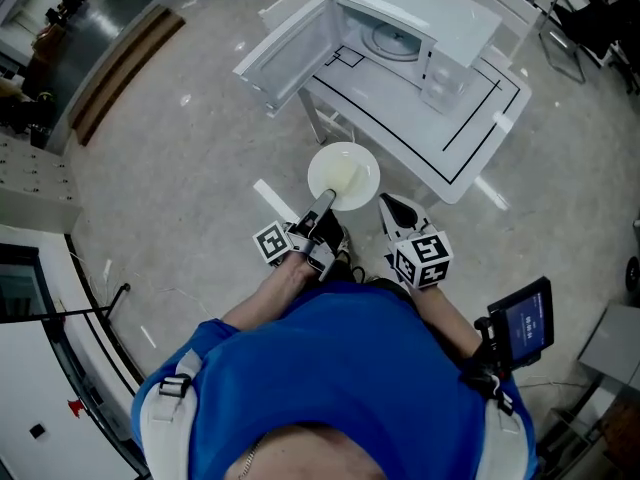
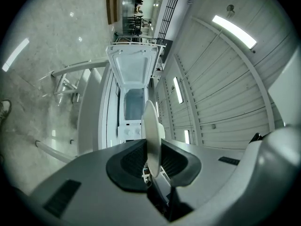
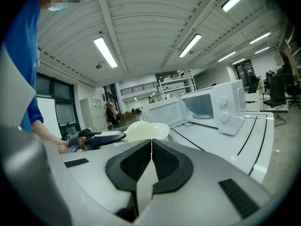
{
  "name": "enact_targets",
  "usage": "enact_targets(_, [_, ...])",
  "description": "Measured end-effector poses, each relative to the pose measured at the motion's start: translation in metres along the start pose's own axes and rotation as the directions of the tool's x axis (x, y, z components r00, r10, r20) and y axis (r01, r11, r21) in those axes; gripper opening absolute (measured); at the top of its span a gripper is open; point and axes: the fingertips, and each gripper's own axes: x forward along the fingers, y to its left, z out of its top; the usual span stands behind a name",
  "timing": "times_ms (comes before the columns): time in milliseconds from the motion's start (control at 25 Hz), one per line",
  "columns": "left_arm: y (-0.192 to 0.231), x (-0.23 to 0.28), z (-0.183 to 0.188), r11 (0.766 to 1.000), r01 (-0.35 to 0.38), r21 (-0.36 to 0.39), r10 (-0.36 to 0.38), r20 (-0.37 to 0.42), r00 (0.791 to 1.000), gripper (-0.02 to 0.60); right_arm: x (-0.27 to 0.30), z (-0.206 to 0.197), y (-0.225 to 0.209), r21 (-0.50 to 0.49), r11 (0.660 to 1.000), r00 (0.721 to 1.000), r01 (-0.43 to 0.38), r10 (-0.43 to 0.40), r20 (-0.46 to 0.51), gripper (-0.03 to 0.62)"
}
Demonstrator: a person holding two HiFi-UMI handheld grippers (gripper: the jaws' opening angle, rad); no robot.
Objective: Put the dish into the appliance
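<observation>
A round white dish is held out over the floor just short of the white table, level and face up. My left gripper is shut on its near rim. In the left gripper view the dish shows edge-on, clamped between the jaws. The white microwave stands on the table with its door swung wide open and its turntable visible inside. My right gripper hangs beside the dish, shut with nothing in it. From there the dish and microwave are both visible.
A clear plastic container stands on the table right of the microwave. Black lines are taped across the tabletop. The open door overhangs the table's left edge. A small screen is at my right hip. Chairs stand beyond the table.
</observation>
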Motion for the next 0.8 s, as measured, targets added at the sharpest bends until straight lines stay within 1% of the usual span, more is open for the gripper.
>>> enact_targets(160, [0.01,0.027,0.023,1.0,-0.011,-0.001,0.011,-0.028,1.0,0.074,0.028,0.009,-0.02,0.033,0.999,1.0,0.028,-0.028,-0.001,0.002])
enact_targets(480, [0.026,0.074,0.066,1.0,-0.024,-0.021,0.022,-0.073,0.997,0.074,0.078,0.032,-0.048,0.039,0.997,0.997,0.072,-0.072,-0.002,0.002])
enact_targets(800, [0.035,0.116,0.105,0.999,-0.016,-0.042,0.009,-0.147,0.989,0.074,0.121,0.049,-0.07,0.054,0.988,0.989,0.147,-0.147,-0.003,0.002])
